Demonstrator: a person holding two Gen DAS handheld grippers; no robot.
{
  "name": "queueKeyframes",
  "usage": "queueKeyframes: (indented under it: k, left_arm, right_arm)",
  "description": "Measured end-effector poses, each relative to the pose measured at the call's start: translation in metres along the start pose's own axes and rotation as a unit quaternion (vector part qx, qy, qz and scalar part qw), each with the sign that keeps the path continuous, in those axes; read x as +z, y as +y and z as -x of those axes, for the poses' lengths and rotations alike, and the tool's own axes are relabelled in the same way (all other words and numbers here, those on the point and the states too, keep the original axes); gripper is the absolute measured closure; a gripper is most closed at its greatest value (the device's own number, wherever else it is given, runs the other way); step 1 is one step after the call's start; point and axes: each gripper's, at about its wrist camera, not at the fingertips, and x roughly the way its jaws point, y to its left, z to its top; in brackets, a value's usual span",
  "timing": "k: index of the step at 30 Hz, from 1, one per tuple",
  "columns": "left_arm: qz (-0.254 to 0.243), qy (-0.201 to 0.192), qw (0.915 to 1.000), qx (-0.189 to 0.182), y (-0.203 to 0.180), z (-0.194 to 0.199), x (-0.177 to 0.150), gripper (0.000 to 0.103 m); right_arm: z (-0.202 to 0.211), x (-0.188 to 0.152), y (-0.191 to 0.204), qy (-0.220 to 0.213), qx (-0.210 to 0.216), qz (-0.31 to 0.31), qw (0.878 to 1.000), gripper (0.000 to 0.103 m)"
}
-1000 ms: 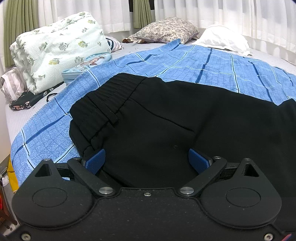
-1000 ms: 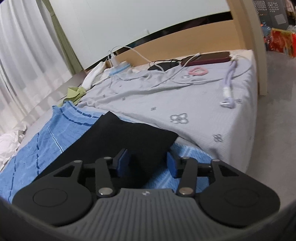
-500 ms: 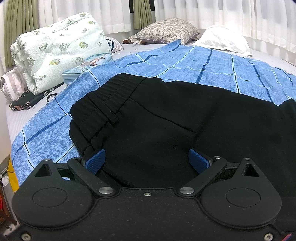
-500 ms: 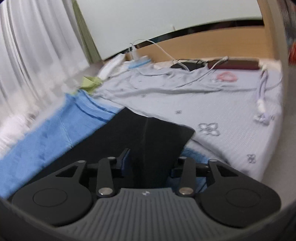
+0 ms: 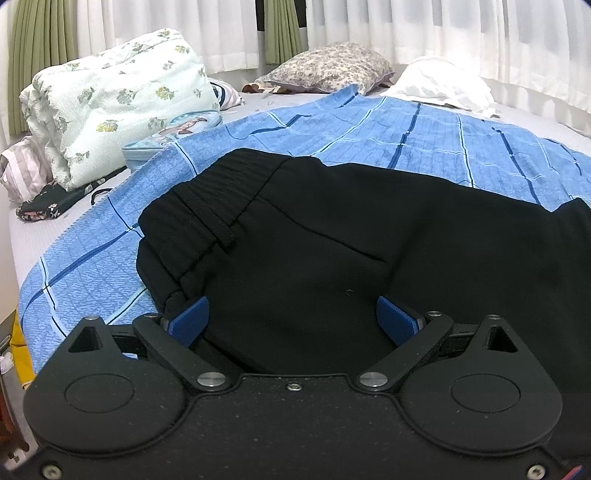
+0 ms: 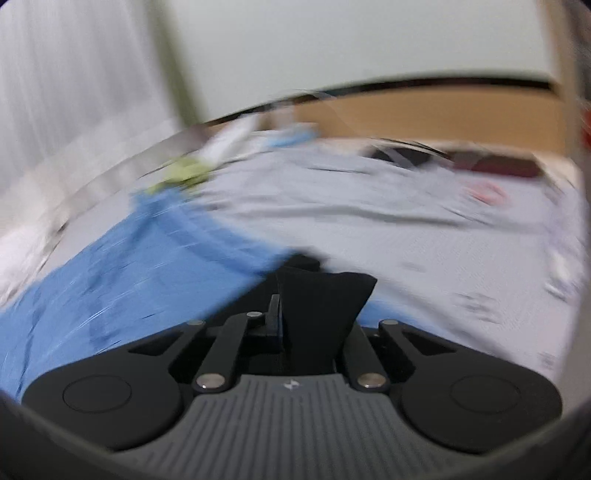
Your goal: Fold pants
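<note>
Left wrist view shows your left gripper (image 5: 291,319) spread wide, blue pads (image 5: 186,319) on either side of the black pants (image 5: 332,236) without pressing them; the waistband lies flat on the blue checked blanket (image 5: 424,136). Behind sit a folded floral quilt (image 5: 110,110), a patterned pillow (image 5: 328,72) and white curtains (image 5: 480,33). Your right gripper (image 6: 295,325) is closing, pinching a raised black fold of the pants (image 6: 325,295); surroundings there are blurred, grey sheet (image 6: 424,236) beyond.

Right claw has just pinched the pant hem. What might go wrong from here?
1. The right claw, closing, bites only the hem corner of the pants; it may slip out.
2. The left claw is open around the waistband, so the pants may drag across the blue blanket instead of folding.
</note>
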Motion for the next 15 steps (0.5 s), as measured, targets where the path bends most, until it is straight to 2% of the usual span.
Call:
queueKeyframes:
  k: [2,4,5,7,9,11,13,15]
  left_arm:
    - [0.000,-0.002,1.0000,-0.003,0.000,0.000,-0.002,0.005]
    - [0.001,-0.004,1.0000,-0.007,0.001,0.000,-0.002,0.004]
    - [0.002,-0.005,0.9999,-0.009,0.002,-0.001,-0.003,0.004]
    - [0.002,-0.007,0.9999,-0.012,0.002,0.000,-0.004,0.004]
    - [0.002,-0.010,0.9999,-0.014,0.003,0.000,-0.005,0.004]
    - [0.003,-0.012,0.9998,-0.015,0.003,0.000,-0.006,0.004]
    - [0.004,-0.015,0.9998,-0.016,0.003,0.001,-0.008,0.004]
    - [0.004,-0.017,0.9997,-0.016,0.002,0.001,-0.008,0.004]
  right_arm:
    - [0.008,-0.008,0.061,0.006,0.041,0.080,0.996,0.092]
    - [0.024,-0.035,0.133,0.019,0.098,0.179,0.979,0.092]
    - [0.033,-0.052,0.162,0.027,0.128,0.221,0.967,0.092]
    - [0.056,-0.096,0.215,0.050,0.197,0.296,0.933,0.092]
    - [0.075,-0.133,0.244,0.074,0.245,0.336,0.907,0.091]
    - [0.091,-0.165,0.262,0.097,0.276,0.357,0.887,0.091]
    - [0.101,-0.185,0.269,0.110,0.286,0.366,0.879,0.091]
    - [0.112,-0.202,0.274,0.101,0.279,0.388,0.873,0.090]
